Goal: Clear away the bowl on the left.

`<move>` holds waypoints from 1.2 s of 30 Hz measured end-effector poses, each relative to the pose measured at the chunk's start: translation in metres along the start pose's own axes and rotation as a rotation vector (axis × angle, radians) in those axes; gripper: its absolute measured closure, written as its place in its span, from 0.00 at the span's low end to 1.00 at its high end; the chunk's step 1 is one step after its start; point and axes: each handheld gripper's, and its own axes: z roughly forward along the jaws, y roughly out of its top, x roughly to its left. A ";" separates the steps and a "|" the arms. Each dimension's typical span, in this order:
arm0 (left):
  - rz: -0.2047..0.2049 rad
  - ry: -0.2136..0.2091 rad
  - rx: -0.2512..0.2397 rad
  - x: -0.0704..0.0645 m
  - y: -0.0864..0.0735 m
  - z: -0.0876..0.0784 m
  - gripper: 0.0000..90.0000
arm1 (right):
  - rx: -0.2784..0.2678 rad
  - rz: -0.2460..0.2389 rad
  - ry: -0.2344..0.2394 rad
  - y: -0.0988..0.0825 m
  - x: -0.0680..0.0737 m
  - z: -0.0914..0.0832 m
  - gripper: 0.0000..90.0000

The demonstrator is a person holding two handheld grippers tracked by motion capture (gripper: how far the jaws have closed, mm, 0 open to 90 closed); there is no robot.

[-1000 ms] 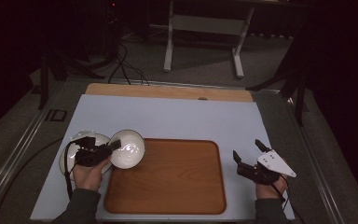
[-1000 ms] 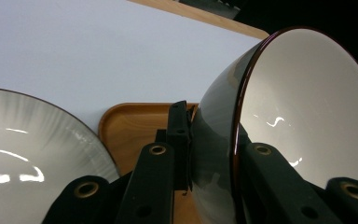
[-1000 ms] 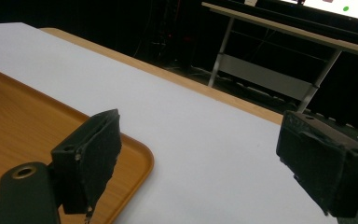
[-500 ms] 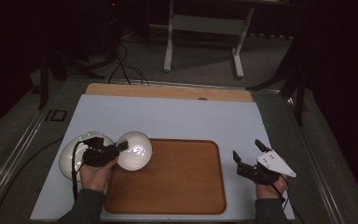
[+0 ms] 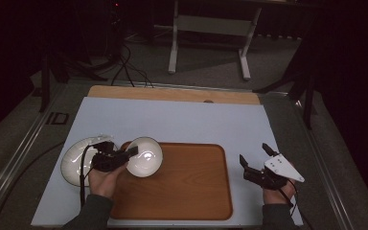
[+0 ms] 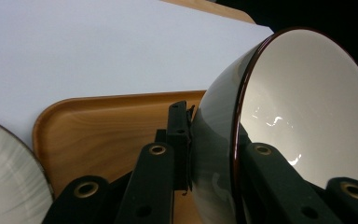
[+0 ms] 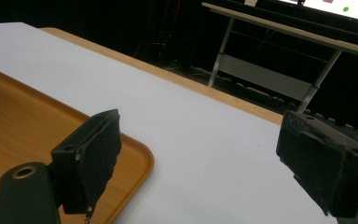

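The left tool (image 5: 133, 152), clamped on the white bowl's (image 5: 144, 156) rim, has carried it off the plate (image 5: 74, 160) toward the wooden tray (image 5: 191, 191); setting down seems next; the right tool (image 5: 256, 160) waits open.

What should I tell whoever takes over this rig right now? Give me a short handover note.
Left gripper: shut on the rim of the small bowl, one jaw inside, one outside; the bowl is tilted and sits over the left end of the wooden tray.
Right gripper: open, holding nothing, over the white mat just right of the tray.
Second bowl: on the mat, left of the tray, beside the left hand.
Done: the first bowl is gripped and brought to the tray.
Left: probably set it flat on the tray and release, then fetch the second bowl.
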 end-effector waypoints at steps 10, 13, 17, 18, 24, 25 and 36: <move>0.014 -0.005 0.014 -0.006 -0.002 0.005 0.89 | 0.000 0.000 -0.001 0.000 0.000 0.000 0.15; 0.017 -0.006 0.017 -0.008 -0.003 0.007 0.89 | 0.000 -0.001 0.000 0.000 0.000 0.000 0.15; 0.022 -0.013 0.024 -0.011 -0.004 0.010 0.89 | 0.001 -0.001 0.000 0.000 0.000 0.000 0.15; 0.023 -0.013 0.024 -0.011 -0.004 0.011 0.89 | 0.002 -0.002 0.000 0.000 0.000 0.000 0.15; 0.030 -0.016 0.032 -0.014 -0.005 0.013 0.89 | 0.002 -0.002 0.000 0.000 0.000 0.000 0.15; 0.032 -0.017 0.032 -0.015 -0.005 0.014 0.89 | 0.002 -0.002 0.001 0.000 0.000 0.000 0.15; 0.039 -0.023 0.040 -0.020 -0.008 0.019 0.89 | 0.002 -0.002 0.003 0.000 0.000 0.000 0.15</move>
